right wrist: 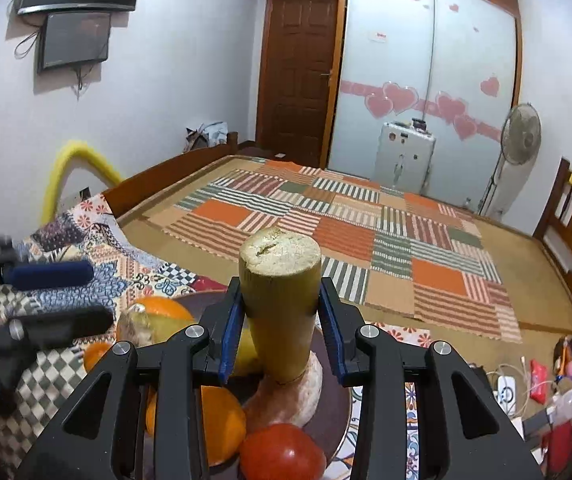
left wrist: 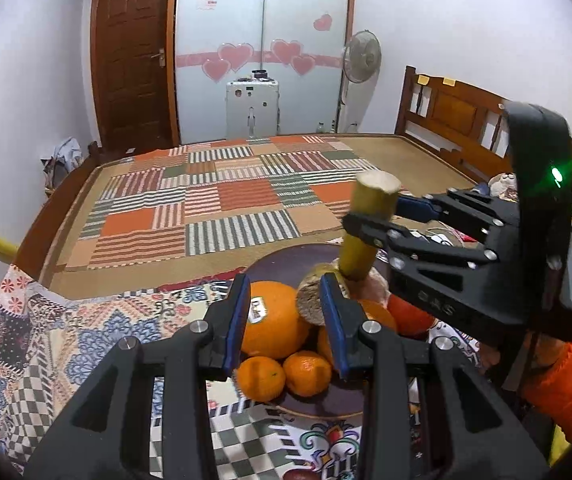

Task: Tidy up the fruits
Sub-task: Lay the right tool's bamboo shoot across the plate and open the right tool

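Patterned cloth (right wrist: 86, 240) under round plate (right wrist: 340, 416); right hand-held gripper (right wrist: 280, 320) pinches fibrous cylindrical cane (right wrist: 282, 300).

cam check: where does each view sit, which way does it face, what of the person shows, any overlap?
Left wrist: sits on the left tool, facing forward and down at the dark round plate of oranges; beyond it the patchwork-covered bed. An orange sleeve and the right tool show.
Right wrist: sits on the right tool, clamped on an upright yellow-green cut stalk piece above the same plate. The left tool shows blurred at left.
Shared: plate, fruit, stalk piece, bed, heart-decorated sliding doors.
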Demonstrator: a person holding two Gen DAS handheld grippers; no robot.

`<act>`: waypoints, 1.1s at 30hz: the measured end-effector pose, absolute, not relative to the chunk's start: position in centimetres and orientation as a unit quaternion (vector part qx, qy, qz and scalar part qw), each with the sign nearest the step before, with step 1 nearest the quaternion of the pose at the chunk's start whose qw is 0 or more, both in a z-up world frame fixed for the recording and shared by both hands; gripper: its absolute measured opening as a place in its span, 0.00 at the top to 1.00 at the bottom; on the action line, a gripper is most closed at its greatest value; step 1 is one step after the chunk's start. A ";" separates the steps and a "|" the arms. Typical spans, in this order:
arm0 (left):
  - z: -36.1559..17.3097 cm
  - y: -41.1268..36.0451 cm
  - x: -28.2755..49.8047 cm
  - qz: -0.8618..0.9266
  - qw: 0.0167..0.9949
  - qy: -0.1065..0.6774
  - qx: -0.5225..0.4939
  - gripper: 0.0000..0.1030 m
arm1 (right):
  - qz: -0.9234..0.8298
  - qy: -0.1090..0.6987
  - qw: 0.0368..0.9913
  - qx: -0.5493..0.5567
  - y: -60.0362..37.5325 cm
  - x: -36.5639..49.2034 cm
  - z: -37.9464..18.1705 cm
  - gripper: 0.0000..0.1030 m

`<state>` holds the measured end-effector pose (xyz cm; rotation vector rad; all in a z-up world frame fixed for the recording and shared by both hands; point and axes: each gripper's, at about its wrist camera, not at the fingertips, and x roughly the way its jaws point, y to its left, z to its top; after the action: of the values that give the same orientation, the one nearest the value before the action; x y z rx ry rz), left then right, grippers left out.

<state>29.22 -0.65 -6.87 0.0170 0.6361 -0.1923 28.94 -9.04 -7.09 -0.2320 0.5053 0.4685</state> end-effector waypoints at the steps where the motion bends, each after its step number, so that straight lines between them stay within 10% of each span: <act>1: -6.8 -0.5 29.1 -0.093 0.945 0.312 0.008 0.65 | 0.229 0.246 0.934 -0.119 -9.0 28.7 -7.0 0.67; 33: -6.8 -0.5 23.2 -0.088 0.942 0.322 0.020 0.55 | 0.247 0.305 0.916 -0.085 -11.5 24.4 -8.0 0.61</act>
<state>23.15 -0.54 -6.84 0.0403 0.6568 -0.1796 24.36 -11.46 -7.97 -0.1757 0.6287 0.5074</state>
